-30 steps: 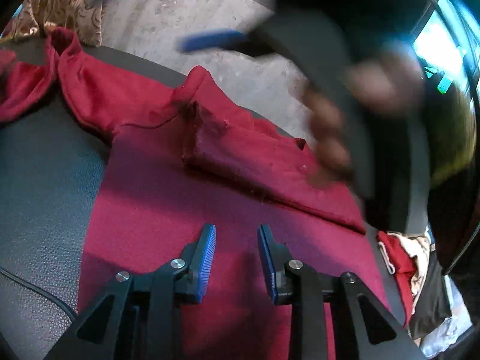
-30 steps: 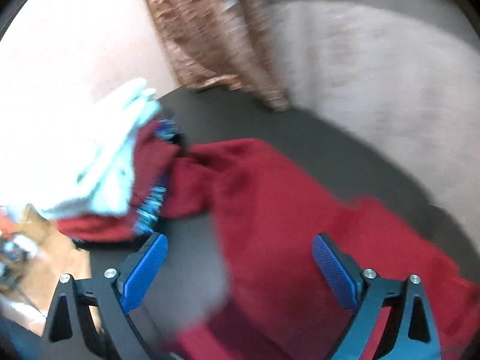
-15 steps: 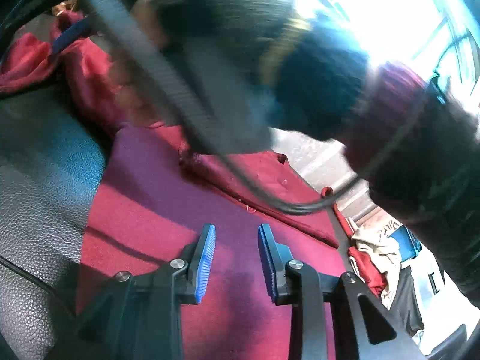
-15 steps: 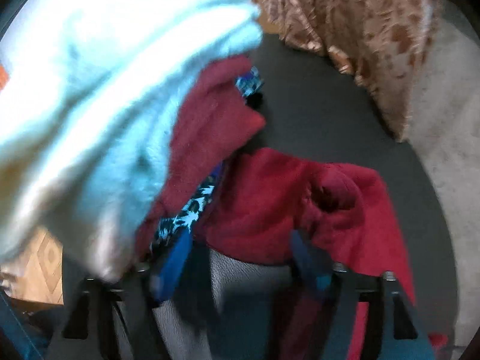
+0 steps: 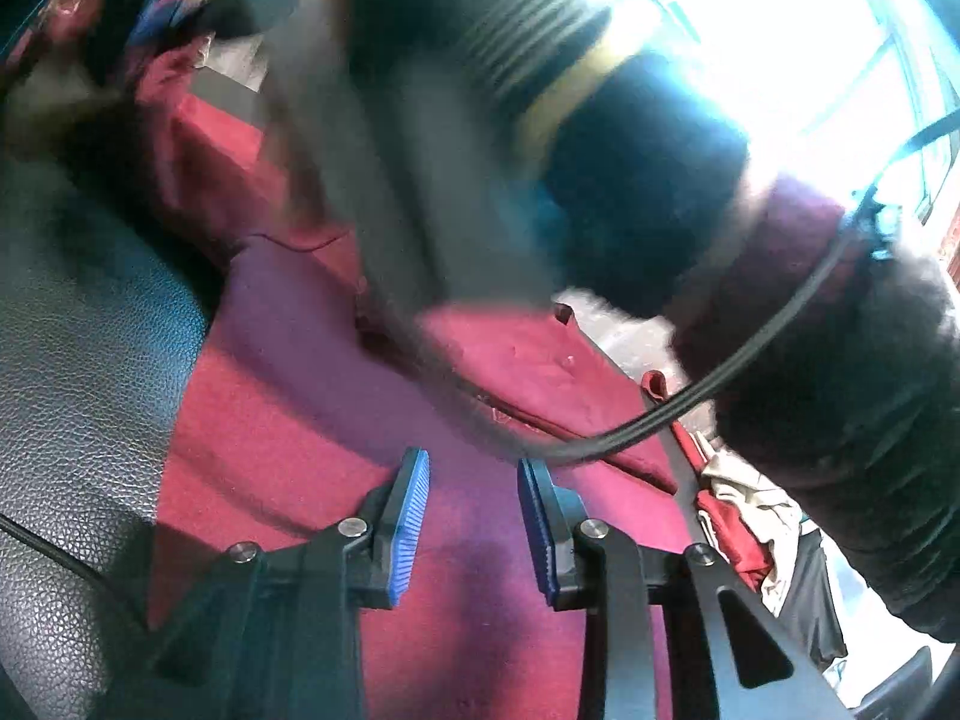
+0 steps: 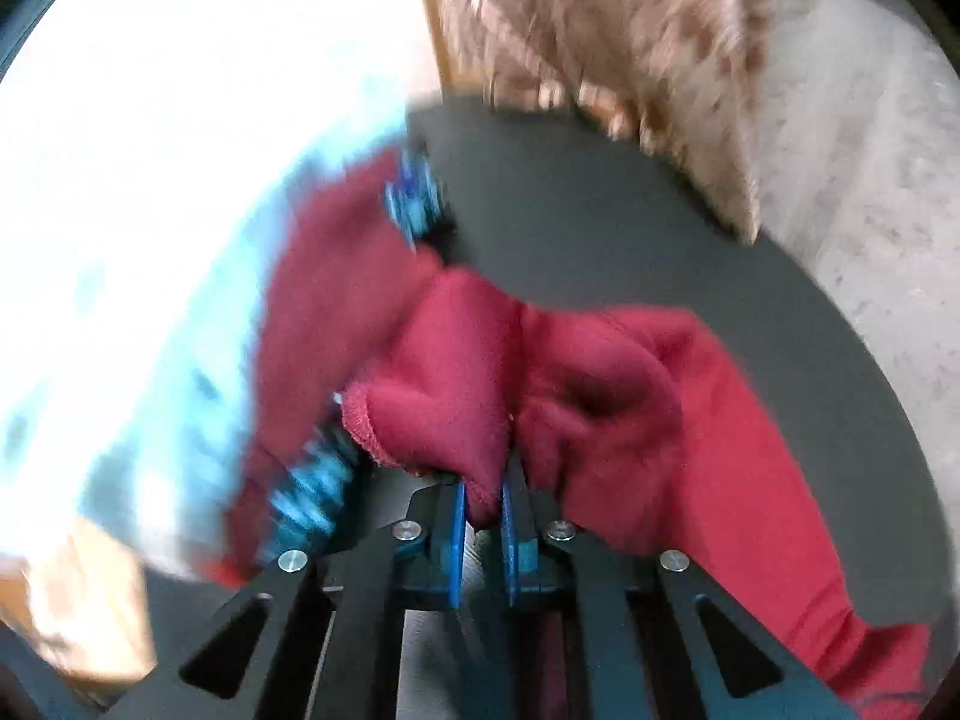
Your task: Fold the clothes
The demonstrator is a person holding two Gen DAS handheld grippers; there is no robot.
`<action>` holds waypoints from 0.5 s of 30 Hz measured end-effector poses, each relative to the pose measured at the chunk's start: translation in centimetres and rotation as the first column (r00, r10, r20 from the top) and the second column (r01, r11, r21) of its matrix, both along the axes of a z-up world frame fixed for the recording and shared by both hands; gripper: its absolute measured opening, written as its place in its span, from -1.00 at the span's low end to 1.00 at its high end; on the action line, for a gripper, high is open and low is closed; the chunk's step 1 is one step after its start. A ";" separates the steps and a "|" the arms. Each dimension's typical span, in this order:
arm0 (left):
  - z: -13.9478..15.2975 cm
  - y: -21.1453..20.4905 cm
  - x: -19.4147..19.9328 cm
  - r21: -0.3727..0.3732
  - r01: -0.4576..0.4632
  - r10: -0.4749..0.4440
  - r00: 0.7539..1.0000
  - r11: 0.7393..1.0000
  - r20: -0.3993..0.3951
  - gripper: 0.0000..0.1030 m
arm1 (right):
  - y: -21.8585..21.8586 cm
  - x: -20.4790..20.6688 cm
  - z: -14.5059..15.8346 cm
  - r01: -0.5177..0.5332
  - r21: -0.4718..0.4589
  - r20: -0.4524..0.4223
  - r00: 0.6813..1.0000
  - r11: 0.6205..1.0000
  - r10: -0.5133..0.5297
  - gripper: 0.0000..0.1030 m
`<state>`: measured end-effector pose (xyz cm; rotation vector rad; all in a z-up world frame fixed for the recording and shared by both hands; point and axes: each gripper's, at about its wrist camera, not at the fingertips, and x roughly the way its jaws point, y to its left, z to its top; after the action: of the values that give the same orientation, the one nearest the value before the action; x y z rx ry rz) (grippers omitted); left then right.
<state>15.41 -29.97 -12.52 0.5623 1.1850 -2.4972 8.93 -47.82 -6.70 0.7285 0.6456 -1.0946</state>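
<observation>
Dark, pebbled leather-like worktop (image 5: pixel 78 396) is seen under the left wrist view, with a thin black cable (image 5: pixel 54 558) lying across its near corner; in the right wrist view the same dark surface (image 6: pixel 600 228) runs back to a pale speckled floor (image 6: pixel 870 192) and a brown patterned curtain (image 6: pixel 612 30). Strong window glare (image 5: pixel 780 42) is noted at upper right of the left view. A red garment (image 5: pixel 288 420) is spread flat on the worktop, a folded band of it lying across the far side. The left tongs (image 5: pixel 474 516) are held over the flat cloth with a narrow gap between the blue pads, nothing between them. Much of that view is blocked by a blurred dark-sleeved arm (image 5: pixel 600 138) and a black cord (image 5: pixel 690 402) looping in front. In the right view, the right tongs (image 6: pixel 480 510) are clamped on a bunched edge of the red garment (image 6: pixel 690 408), which trails away to the right over the worktop. A blurred pile of other clothes (image 6: pixel 180 360), pale blue, dark red and blue-patterned, is seen just left of the grip. More crumpled clothing (image 5: pixel 744 516) is seen beyond the worktop's right edge.
</observation>
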 end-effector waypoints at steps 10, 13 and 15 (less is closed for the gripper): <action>-0.1 -0.3 0.4 0.002 -0.003 0.003 1.000 1.000 0.012 -0.41 | 9.5 -14.2 7.4 0.418 -0.109 0.495 0.809 0.902 -0.316 -0.80; 0.7 -0.8 0.7 0.015 -0.009 0.008 1.000 1.000 0.012 -0.41 | 15.7 -18.9 5.4 0.557 -0.067 0.592 0.690 0.828 -0.416 -0.79; 1.2 -1.2 0.9 0.024 -0.013 0.012 1.000 1.000 0.012 -0.41 | 19.2 -21.0 3.1 0.624 -0.019 0.627 0.616 0.781 -0.477 -0.79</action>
<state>16.31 -31.12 -11.37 0.5736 1.2120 -2.4688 -12.05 -28.60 -3.58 1.0378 -0.2976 -1.3831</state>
